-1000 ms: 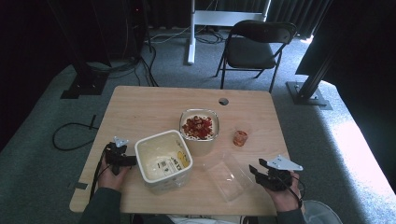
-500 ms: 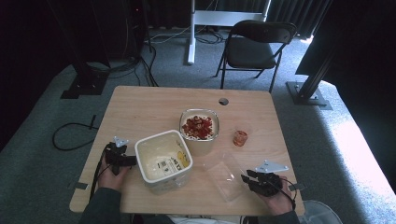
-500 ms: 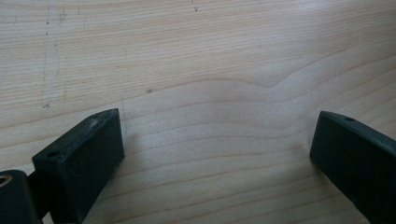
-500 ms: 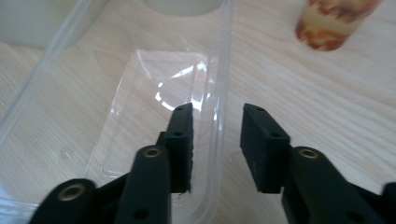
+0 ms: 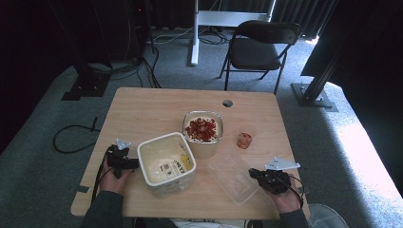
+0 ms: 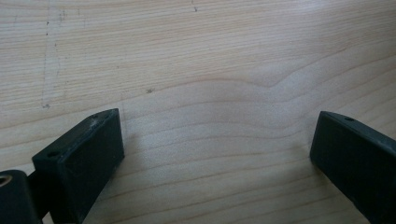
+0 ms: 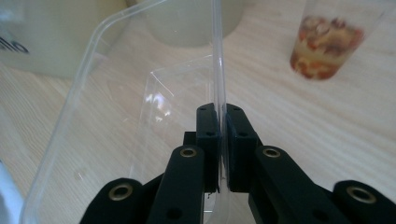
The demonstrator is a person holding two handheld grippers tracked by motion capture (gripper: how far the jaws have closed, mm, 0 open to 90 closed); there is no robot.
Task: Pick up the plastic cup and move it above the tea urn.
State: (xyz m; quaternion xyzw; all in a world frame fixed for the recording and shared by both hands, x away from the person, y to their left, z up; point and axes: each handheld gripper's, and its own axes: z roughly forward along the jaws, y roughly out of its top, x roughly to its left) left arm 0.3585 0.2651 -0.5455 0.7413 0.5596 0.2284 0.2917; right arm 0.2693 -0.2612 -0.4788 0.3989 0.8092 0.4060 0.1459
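A person sat at the near side of a wooden desk point(image 5: 152, 109) with a gripper in each hand. The right gripper point(image 5: 260, 176) was low on the desk near the front right corner. Its two black fingers point(image 7: 208, 135) were pressed almost together, with the thin edge of a clear plastic lid point(image 5: 236, 179) pinched between them. In the right gripper view the edge of the clear plastic lid point(image 7: 217, 70) ran straight up from the fingers, and the rest of it spread out to the left over the wood. The left gripper point(image 5: 132, 163) was on the other side, near the front left of the desk, just beside a big white tub point(image 5: 166, 164) with a label on its side. I could not tell if it touched the tub. In the left gripper view its fingers point(image 6: 84, 158) were spread wide apart with bare wood between them, holding nothing. Behind the white tub, near the middle of the desk, stood a square container point(image 5: 203, 134) full of red and pale bits of food. A small cup point(image 5: 244, 140) with reddish food in it stood to the right of that container, and the same small cup point(image 7: 329, 42) showed in the right gripper view. A black folding chair point(image 5: 259, 47) stood on the grey carpet beyond the desk.
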